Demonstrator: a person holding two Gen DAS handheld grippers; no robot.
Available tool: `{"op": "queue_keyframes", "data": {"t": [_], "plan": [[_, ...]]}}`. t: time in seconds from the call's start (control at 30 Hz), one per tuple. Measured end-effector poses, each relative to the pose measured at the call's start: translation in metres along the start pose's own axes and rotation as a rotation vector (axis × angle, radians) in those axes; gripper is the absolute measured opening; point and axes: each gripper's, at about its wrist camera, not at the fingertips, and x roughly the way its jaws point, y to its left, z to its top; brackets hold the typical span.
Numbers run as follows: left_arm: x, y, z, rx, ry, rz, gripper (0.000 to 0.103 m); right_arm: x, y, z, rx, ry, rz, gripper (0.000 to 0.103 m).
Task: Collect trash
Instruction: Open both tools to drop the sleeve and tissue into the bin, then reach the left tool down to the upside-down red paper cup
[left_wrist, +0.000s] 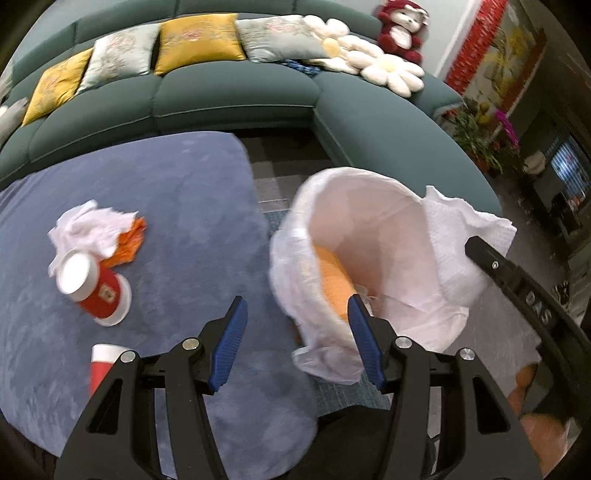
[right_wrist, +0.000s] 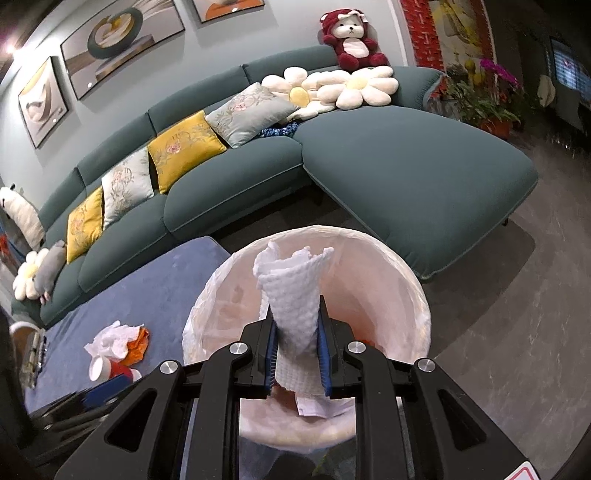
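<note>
My right gripper (right_wrist: 295, 325) is shut on a white paper towel (right_wrist: 293, 295) and holds it above the mouth of the bin with a white liner (right_wrist: 413, 291). The towel (left_wrist: 465, 236) and bin (left_wrist: 295, 258) also show in the left wrist view. My left gripper (left_wrist: 295, 314) is open and empty, its right finger at the bin's near rim. On the blue rug (left_wrist: 166, 192) lie a tipped red paper cup (left_wrist: 94, 291), crumpled white tissue (left_wrist: 86, 229) with an orange wrapper (left_wrist: 131, 242), and a second red cup (left_wrist: 101, 363) partly hidden by my left finger.
A teal corner sofa (right_wrist: 406, 162) with yellow and grey cushions, flower pillows and a red plush bear (right_wrist: 351, 37) stands behind. Potted plants (right_wrist: 480, 99) are at the far right. Grey floor lies right of the bin.
</note>
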Motion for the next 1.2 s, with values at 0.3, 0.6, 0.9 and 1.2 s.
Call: {"op": "queue_keyframes", "data": {"t": [0.3,0.6,0.9,1.2], "plan": [[-0.016,0.04,-0.002,-0.074,-0.017,0.032,0.059,0.021,0.015,0.01,0.001,0.033,-0.039,0.047],[-0.024,0.064,-0.007,-0.127,-0.027,0.044,0.063,0.006,0.033,0.011,-0.022,-0.012,-0.065,0.061],[-0.031,0.08,-0.015,-0.154,-0.031,0.058,0.068,-0.016,0.062,0.0,-0.063,-0.022,-0.017,0.063],[-0.031,0.115,-0.033,-0.206,-0.009,0.107,0.072,-0.024,0.089,-0.027,-0.114,0.013,0.033,0.064]]}}
